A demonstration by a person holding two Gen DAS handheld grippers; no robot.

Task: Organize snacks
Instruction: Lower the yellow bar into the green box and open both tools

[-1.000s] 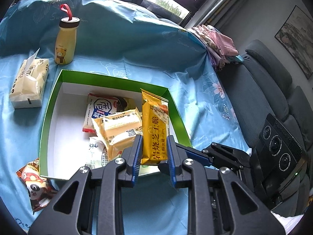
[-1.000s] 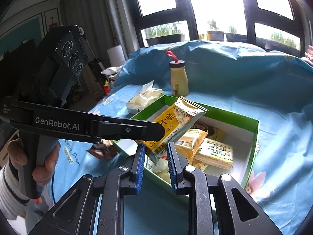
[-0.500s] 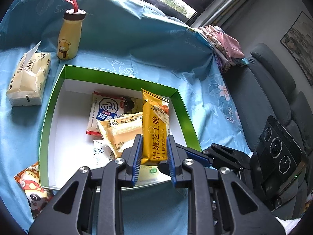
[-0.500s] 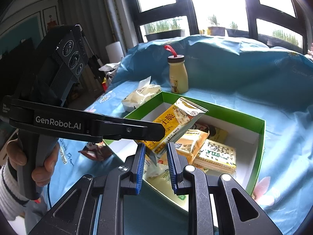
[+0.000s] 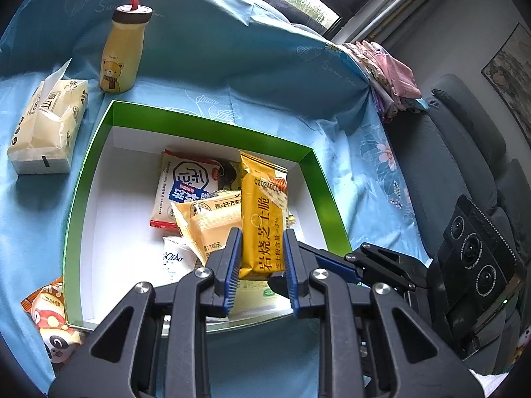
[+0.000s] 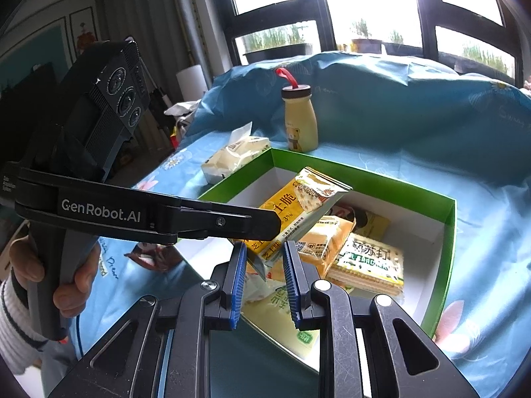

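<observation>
Snack packet (image 5: 264,219), glossy yellow foil, is clamped at its lower end by the left hand-held gripper (image 5: 260,263) above the green-rimmed rectangular box (image 5: 212,122). Right hand-held gripper (image 6: 264,278) stands parted, gripping nothing.

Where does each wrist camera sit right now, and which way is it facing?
Left wrist: on the left gripper, looking down into the green box; its fingers clamp the yellow snack packet, right gripper at its right.
Right wrist: on the right gripper, facing the windows across the box; the left gripper and the person's left hand show.
Shared: box, packet, bear bottle, tissue pack.
</observation>
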